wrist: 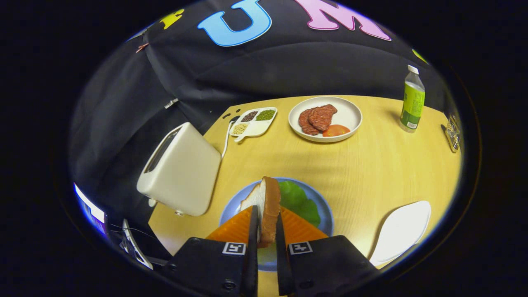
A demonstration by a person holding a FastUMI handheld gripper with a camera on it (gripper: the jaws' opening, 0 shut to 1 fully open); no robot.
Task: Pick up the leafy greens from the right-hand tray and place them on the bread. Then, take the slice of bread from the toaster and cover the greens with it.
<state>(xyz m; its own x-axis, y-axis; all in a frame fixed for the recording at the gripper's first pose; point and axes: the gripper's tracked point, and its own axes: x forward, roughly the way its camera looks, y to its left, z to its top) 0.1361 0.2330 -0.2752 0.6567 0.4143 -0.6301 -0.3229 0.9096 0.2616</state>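
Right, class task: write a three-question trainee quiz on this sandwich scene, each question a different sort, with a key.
1. True or false: the gripper is shut on the bread slice.
2. The leafy greens lie on: A) the white plate with meat, B) the blue plate, C) the toaster.
3. Fill in: beyond the toaster, by the white plate, sits a divided ____ of seeds.

Key: 1 true; 2 B; 3 tray.
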